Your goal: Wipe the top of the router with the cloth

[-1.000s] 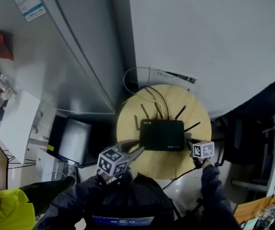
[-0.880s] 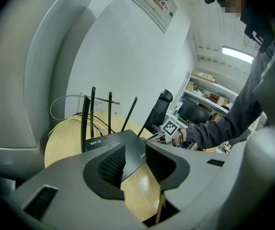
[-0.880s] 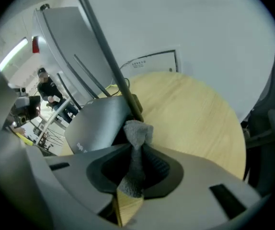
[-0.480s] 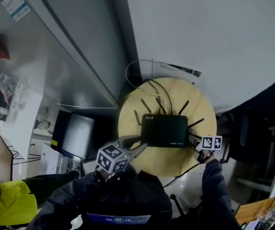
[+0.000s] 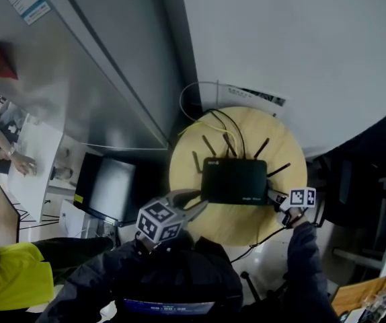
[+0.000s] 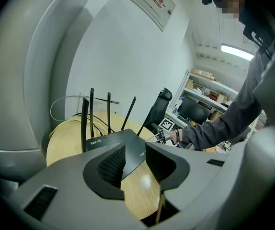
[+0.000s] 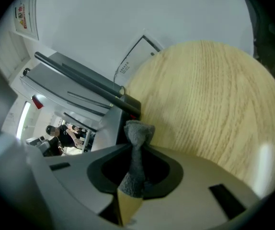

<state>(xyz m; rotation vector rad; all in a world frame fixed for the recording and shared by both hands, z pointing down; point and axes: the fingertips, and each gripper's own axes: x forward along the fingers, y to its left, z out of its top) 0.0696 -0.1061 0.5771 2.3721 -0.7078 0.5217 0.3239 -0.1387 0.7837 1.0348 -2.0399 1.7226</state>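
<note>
Holds one gripper in each hand over a round wooden table [image 5: 220, 229]. In the middle of the table, a black router [image 5: 234, 182], lying flat. Along its far edge, thin antennas [image 5: 208, 145] standing up. Behind them, cables [image 5: 230, 123] going off toward the white wall.

Brings the right gripper [image 5: 276, 196] right up to the router's right side. Pinches a grey cloth [image 7: 135, 159] tight between its two fingers [image 7: 109, 172], with a soft tuft poking up past the tips. Has just been closing those fingers a bit more, with the cloth in between. Cloth off to the right of the router, not lying on its top. Cannot tell if it touches the router's side.

Points the left gripper [image 5: 200, 199] at the router's near left corner. Fingers [image 6: 109, 164] a little apart, with that corner showing in the small gap. Cannot tell if the pads touch it.

To the left of the table, a dark flat screen [image 5: 109, 190]. Far down in the left corner, someone in yellow [image 5: 11, 281].
</note>
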